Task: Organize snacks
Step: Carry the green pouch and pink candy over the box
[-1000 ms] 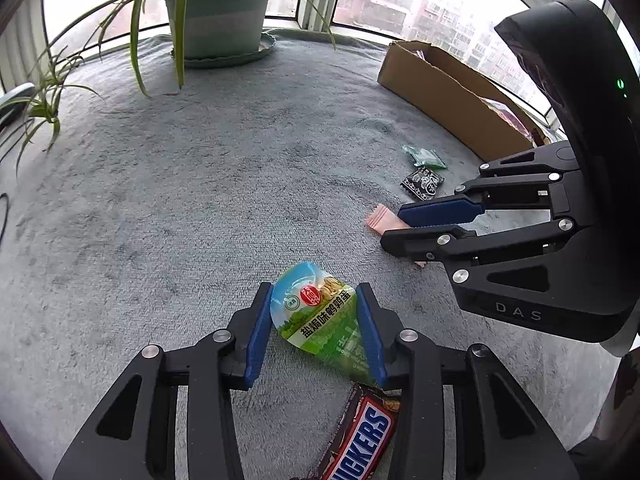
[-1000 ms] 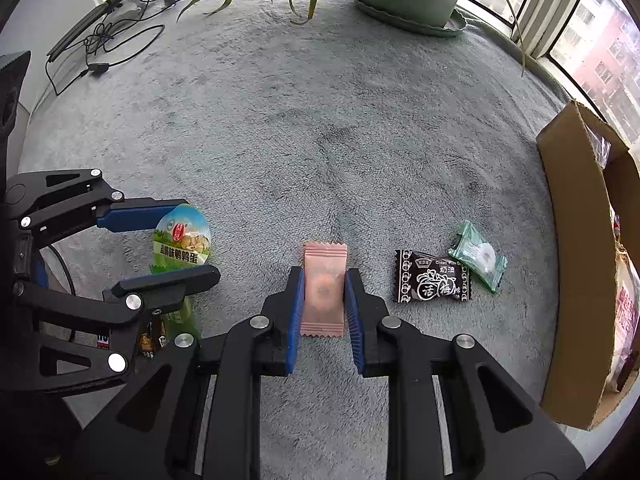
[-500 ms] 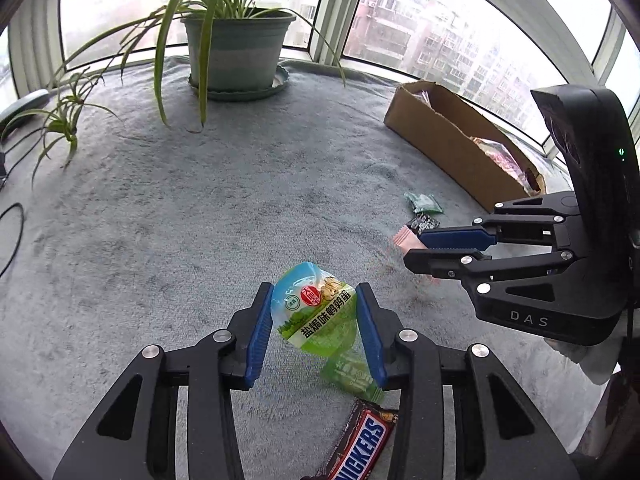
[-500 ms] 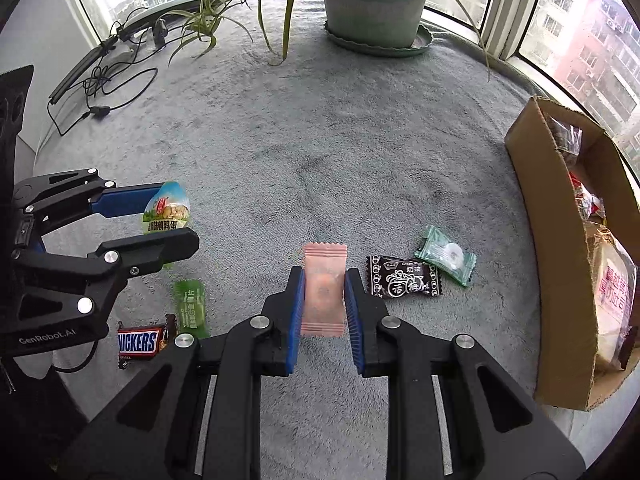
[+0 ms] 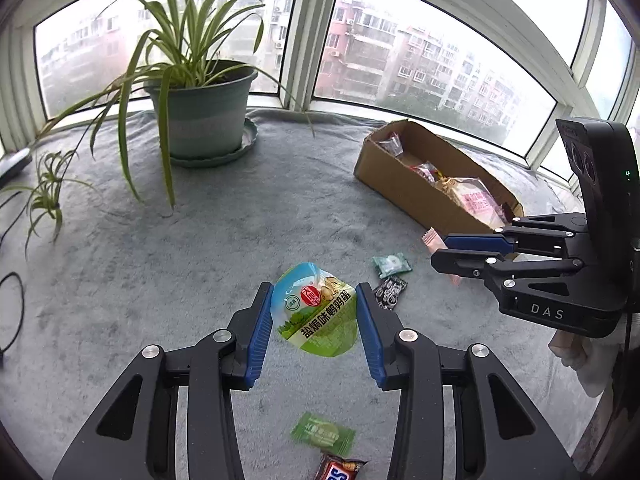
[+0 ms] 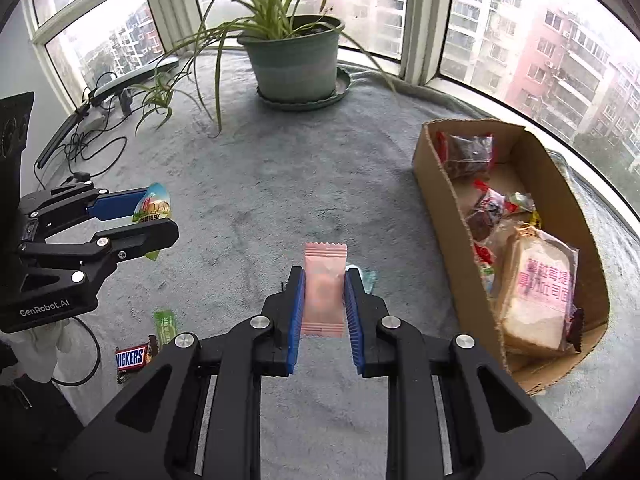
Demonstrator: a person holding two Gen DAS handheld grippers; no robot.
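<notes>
Grey blanket (image 5: 160, 280) — Snickers bar (image 5: 340, 470) cut off.

snacks (image 6: 532, 280) in box (image 6: 436, 184), plant (image 6: 298, 62) behind

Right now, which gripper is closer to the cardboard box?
Right. The right gripper, shut on the pink candy, hangs just beside the cardboard box; the left gripper, holding the green pouch, is farther off.

1. The Snickers bar (image 5: 340, 470) is cut off by the left wrist view's bottom edge.
2. The right claw (image 5: 438, 249) hides most of the pink candy packet (image 5: 431, 237).
3. The mint-green candy (image 6: 366, 278) shows only blurred behind the claw's finger.
4. Print on the black candy packet (image 5: 390, 291) is too small to read.
</notes>
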